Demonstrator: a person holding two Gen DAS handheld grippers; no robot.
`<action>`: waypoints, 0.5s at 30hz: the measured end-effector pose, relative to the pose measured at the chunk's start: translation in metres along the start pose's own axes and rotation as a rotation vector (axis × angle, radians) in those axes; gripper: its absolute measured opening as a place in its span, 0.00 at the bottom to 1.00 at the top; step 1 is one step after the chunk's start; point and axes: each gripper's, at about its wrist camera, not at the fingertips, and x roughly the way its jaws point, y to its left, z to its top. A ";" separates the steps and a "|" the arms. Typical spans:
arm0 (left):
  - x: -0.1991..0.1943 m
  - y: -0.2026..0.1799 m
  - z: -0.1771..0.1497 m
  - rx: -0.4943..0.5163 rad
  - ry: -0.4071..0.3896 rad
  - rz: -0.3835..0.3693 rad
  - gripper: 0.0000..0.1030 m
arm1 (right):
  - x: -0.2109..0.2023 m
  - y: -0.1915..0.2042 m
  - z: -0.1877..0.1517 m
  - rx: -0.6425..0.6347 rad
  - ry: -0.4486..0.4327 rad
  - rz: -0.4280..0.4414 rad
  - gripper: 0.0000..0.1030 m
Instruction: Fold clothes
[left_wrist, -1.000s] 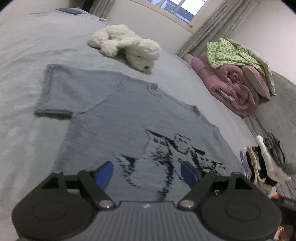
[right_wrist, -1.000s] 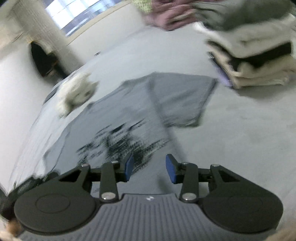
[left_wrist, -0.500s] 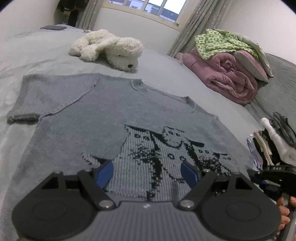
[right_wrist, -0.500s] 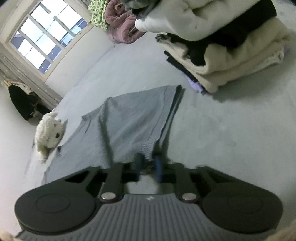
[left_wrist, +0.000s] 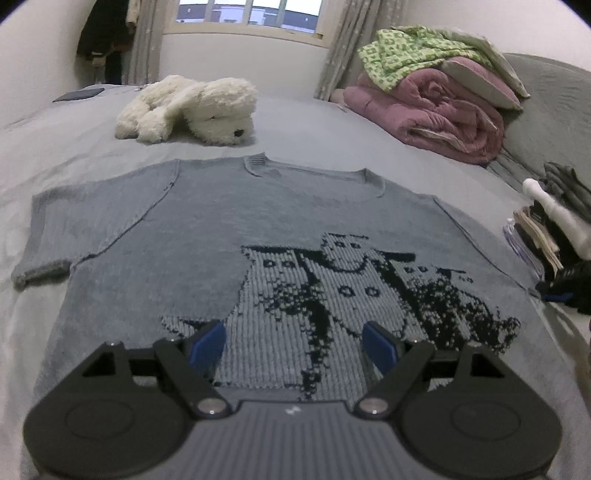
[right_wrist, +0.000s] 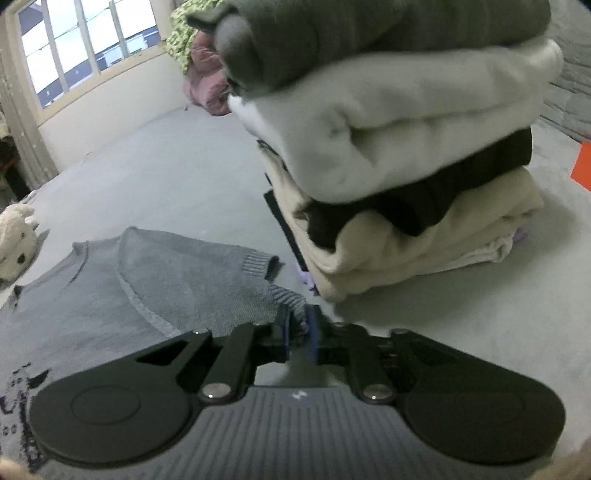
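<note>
A: Sweater (left_wrist: 229, 236) status?
B: Grey knit, short sleeves, dark cat motif on front. Lies flat and face up on the grey bed (left_wrist: 74, 147), collar toward the plush dog (left_wrist: 192, 110).
A: Grippers?
B: Left gripper (left_wrist: 293, 341) spread wide over the hem, holding nothing. Right gripper (right_wrist: 299, 332) jaws opening, sleeve cuff (right_wrist: 288, 299) between the pads, beside the folded stack (right_wrist: 406, 184).

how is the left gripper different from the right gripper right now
The left gripper stands wide open over the grey sweater's hem, with nothing between its pads; the right gripper is nearly closed, jaws opening, with the sweater's sleeve cuff between them. Both have blue pads.
</note>
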 end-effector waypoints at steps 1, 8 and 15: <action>-0.001 0.001 0.002 -0.008 0.008 -0.004 0.80 | -0.004 -0.001 0.001 0.002 0.005 0.015 0.31; -0.001 0.007 0.032 0.003 0.037 -0.025 0.80 | -0.023 0.029 0.020 -0.137 -0.030 0.104 0.32; 0.042 -0.017 0.059 0.043 -0.066 -0.066 0.80 | 0.014 0.079 0.038 -0.343 -0.005 0.071 0.28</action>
